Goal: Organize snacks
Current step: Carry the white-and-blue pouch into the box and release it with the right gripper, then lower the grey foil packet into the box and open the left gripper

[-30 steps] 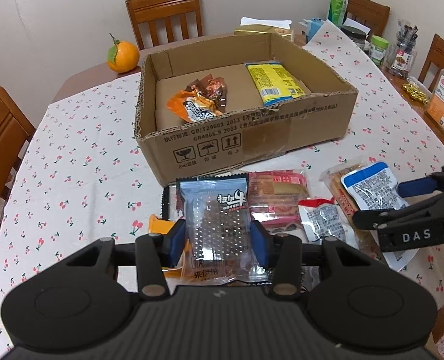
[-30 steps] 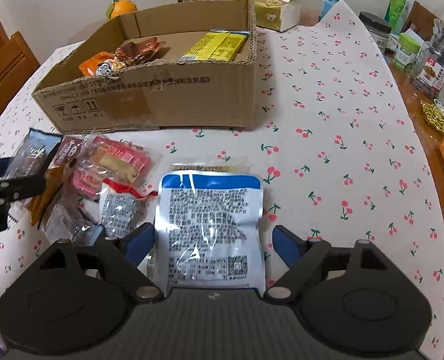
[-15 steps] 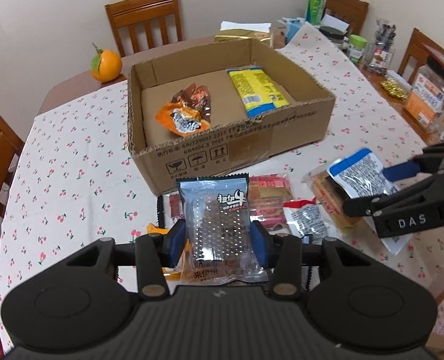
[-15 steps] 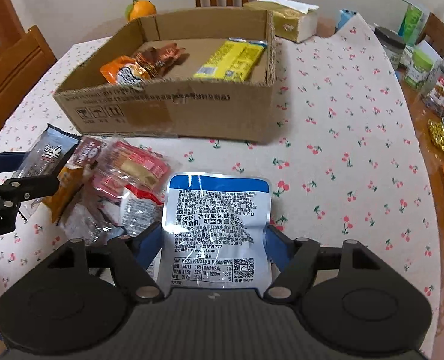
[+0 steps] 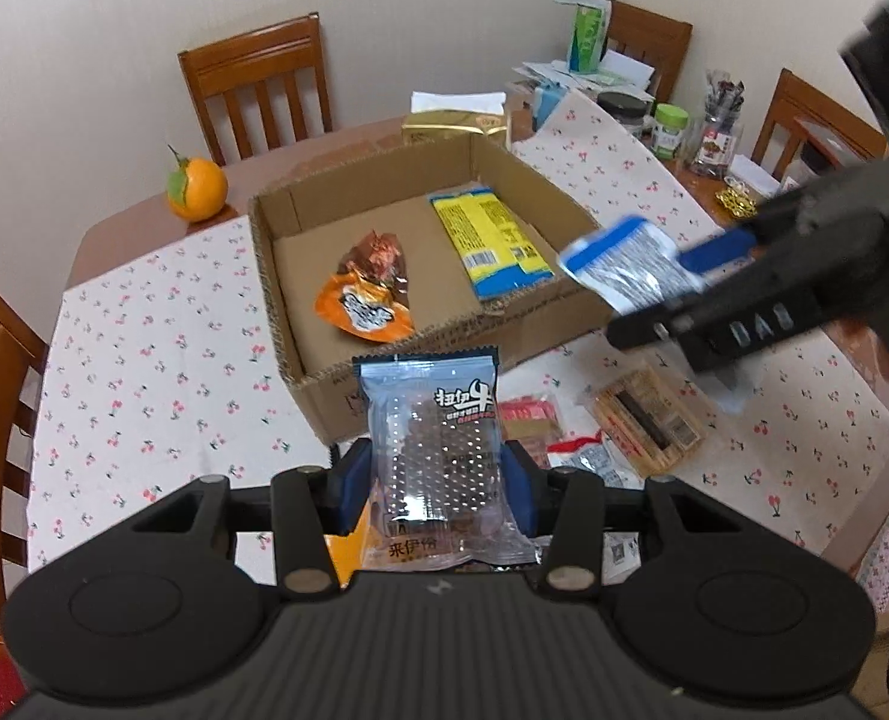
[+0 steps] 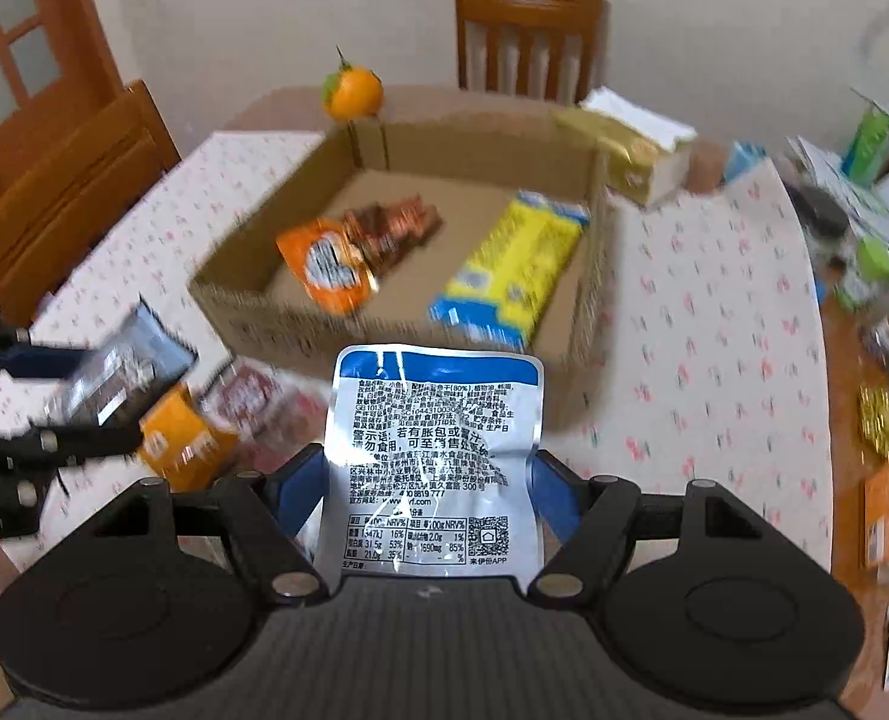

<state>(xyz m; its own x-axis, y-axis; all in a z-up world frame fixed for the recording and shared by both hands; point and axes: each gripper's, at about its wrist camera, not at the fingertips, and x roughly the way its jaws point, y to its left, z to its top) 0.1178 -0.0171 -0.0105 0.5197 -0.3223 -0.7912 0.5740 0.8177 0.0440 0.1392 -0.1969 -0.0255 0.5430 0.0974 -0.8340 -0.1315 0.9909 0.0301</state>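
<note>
My left gripper (image 5: 435, 489) is shut on a clear dark-blue snack packet (image 5: 432, 450), held above the table in front of the cardboard box (image 5: 324, 396). My right gripper (image 6: 426, 492) is shut on a blue-and-silver pouch (image 6: 435, 462), lifted near the box's front right corner; the pouch also shows in the left wrist view (image 5: 624, 270). The box (image 6: 246, 318) holds an orange packet (image 5: 366, 312), a brown wrapper (image 5: 378, 255) and a yellow packet (image 5: 492, 240). Several loose snacks (image 5: 642, 426) lie on the table before the box.
An orange fruit (image 5: 195, 189) sits behind the box at the left. A gold tissue box (image 5: 453, 123) stands behind it. Jars and clutter (image 5: 666, 126) fill the table's right side. Wooden chairs (image 5: 258, 84) surround the cherry-print tablecloth (image 5: 144, 360).
Both grippers have risen with their packets and moved toward the box. The right gripper closed on the blue-and-silver pouch and lifted it off the table.
</note>
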